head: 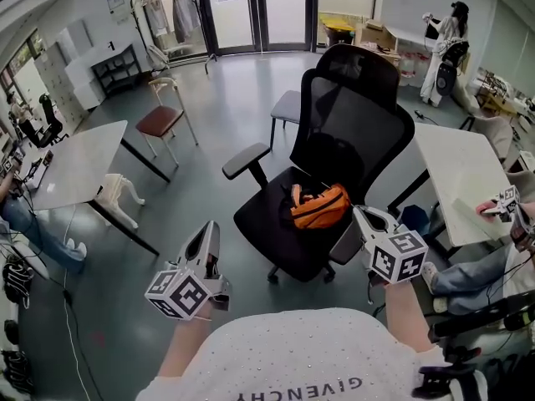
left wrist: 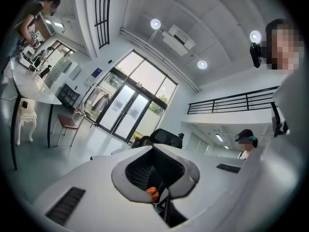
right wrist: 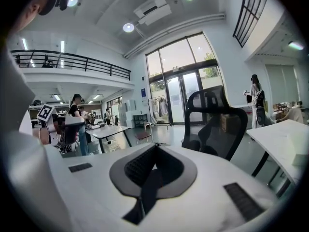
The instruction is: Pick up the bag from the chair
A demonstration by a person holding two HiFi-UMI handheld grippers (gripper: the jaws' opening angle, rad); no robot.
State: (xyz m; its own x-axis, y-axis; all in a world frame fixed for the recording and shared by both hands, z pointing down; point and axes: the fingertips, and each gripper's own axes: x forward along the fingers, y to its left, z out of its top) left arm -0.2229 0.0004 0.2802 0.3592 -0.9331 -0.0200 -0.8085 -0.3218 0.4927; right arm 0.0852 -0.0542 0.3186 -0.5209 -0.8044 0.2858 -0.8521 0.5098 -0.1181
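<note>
Head view: The left tool (head: 210, 227) is held low at the near left, its jaws together and nothing between them. The right tool (head: 359, 212) is held at the near right, jaws likewise closed and empty. The orange bag (head: 320, 207) lies on the seat of the black office chair (head: 351, 132). It is just beyond the tip of the right tool and slightly to that tool's left, and ahead of the left tool and well to its right. Neither tool touches the bag. A white worktop (head: 458, 174) stands beyond the right tool on its right.

Left gripper view: The left tool (left wrist: 154, 148) shows its two jaw tips meeting, with only the hollow behind them open. A scrap of the orange bag (left wrist: 152, 194) shows through that hollow, below the tips. The top of the chair (left wrist: 166, 138) rises just beyond the tips.

Right gripper view: The right tool (right wrist: 155, 145) has its jaws shut tip to tip, gripping nothing. The chair (right wrist: 217, 124) back stands ahead and to the right of the tips. The bag is not visible here.
</note>
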